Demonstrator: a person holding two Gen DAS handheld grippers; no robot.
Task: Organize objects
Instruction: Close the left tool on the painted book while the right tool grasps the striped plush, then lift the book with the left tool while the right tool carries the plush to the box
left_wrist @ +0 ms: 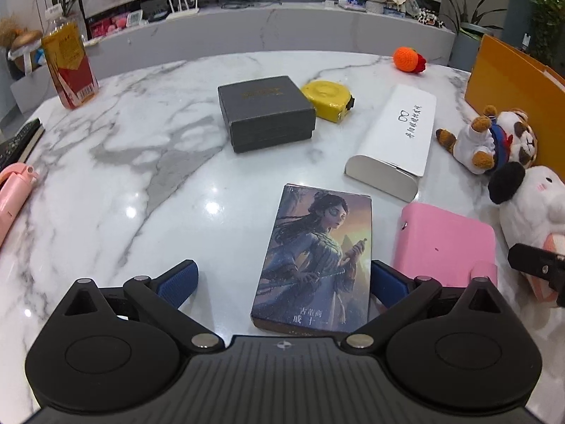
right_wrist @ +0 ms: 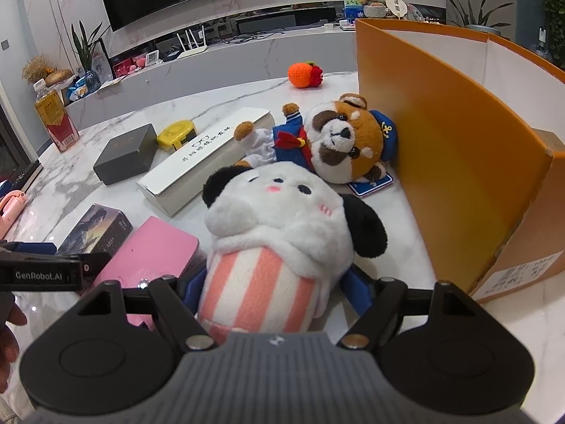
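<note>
Marble worktop (left_wrist: 116, 162), orange box (right_wrist: 452, 148) at its right edge. White plush dog (right_wrist: 282, 233) lying beside that box, pinched at the striped body by right gripper (right_wrist: 273, 291) fingers. Left gripper (left_wrist: 282, 282) fingers spread around card box (left_wrist: 314, 258).

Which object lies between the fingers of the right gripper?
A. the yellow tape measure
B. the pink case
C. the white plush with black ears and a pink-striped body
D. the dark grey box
C: the right gripper has one blue finger on each side of the white plush.
</note>
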